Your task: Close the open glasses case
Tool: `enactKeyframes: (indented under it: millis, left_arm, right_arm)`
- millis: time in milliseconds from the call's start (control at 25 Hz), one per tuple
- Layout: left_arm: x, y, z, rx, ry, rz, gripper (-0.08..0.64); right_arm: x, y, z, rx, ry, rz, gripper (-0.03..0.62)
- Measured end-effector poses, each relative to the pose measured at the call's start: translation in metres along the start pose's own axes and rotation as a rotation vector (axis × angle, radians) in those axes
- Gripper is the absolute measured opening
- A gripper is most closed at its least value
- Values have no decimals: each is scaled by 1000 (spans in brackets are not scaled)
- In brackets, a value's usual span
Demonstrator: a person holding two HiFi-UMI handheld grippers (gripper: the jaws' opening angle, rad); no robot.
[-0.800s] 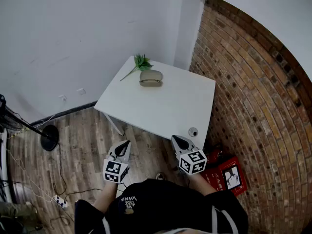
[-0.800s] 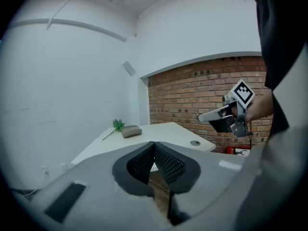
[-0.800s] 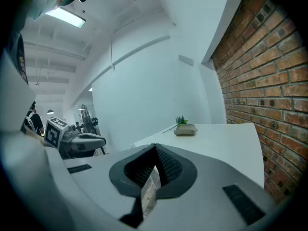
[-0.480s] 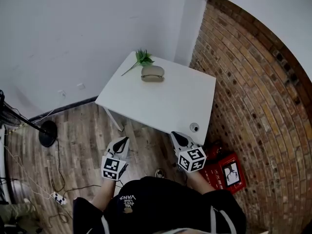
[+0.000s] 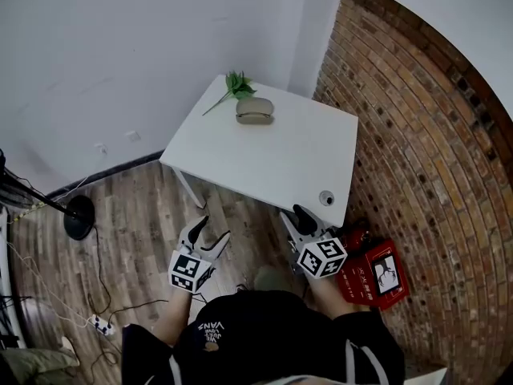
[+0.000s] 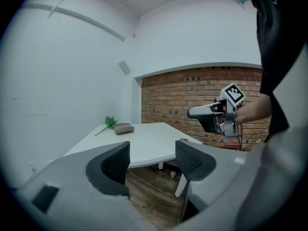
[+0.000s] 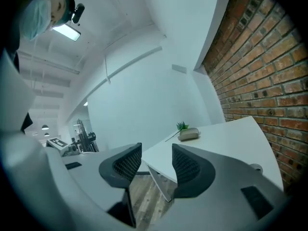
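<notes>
Head view: case (image 5: 255, 111) at far edge of table (image 5: 272, 167), beside sprig (image 5: 233, 85), well beyond fingers of left gripper (image 5: 210, 233) and right gripper (image 5: 295, 217).
Left gripper view: fingers spread, nothing between.
Right gripper view: fingers spread, nothing between.

The oval beige glasses case (image 5: 255, 111) lies near the square white worktop's (image 5: 272, 171) far edge, a green leafy sprig (image 5: 234, 87) just behind it, a red-brick wall (image 5: 417, 151) along the worktop's right.

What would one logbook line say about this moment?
glasses case: far side of white table, beside green sprig, untouched | left gripper: open, empty | right gripper: open, empty
</notes>
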State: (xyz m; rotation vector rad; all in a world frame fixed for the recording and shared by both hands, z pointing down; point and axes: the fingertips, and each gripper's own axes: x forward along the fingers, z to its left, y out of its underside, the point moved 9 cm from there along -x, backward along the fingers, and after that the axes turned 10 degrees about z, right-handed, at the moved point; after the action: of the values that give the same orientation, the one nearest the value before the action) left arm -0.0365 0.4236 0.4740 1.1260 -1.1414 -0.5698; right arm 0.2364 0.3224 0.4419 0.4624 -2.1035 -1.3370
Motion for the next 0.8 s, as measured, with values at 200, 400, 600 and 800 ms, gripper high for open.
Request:
enactKeyframes:
  millis: [200,400,600,800]
  left_arm:
    - [15,1,2,-15,23,14,334]
    - [45,-14,17,-7,13,22,356]
    - [83,-34,35,-8,-11,22,365]
    - [119,-53,44,-16,-37,22,367]
  right_arm:
    - [10,-1,-11,19,5,15,238]
    - [37,-13,-39,27,-8,23,259]
    - [67,-33,-71,24,-40,32,267]
    - [91,-52,-103,15,-72,44,272]
